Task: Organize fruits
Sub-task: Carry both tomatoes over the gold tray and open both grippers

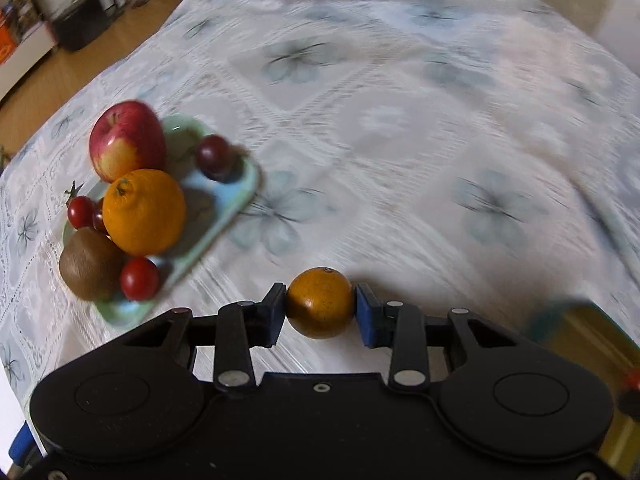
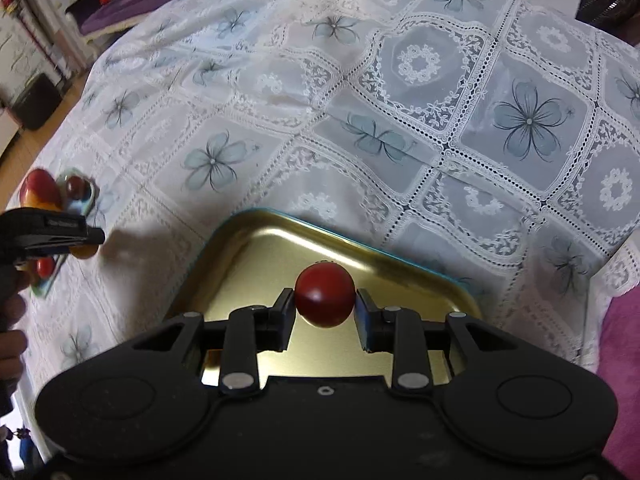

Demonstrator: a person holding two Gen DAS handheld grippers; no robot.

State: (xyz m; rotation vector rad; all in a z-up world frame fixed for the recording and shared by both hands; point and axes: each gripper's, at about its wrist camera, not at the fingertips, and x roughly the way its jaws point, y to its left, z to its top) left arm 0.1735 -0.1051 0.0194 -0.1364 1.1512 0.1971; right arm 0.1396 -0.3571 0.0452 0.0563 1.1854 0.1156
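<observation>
Mid-transfer: the left gripper (image 1: 321,307) pinches a small orange (image 1: 320,303) above the cloth (image 1: 400,140), away from the green plate (image 1: 236,196), while the right gripper (image 2: 325,307) grips a red tomato (image 2: 325,299) over the gold tray (image 2: 260,256), seemingly needing only lowering and release.

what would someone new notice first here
Each gripper is clamped on a fruit: the left gripper holds a small orange above the lace tablecloth, and the right gripper holds a red tomato over a gold tray. At left, a green plate is piled with fruit.
</observation>
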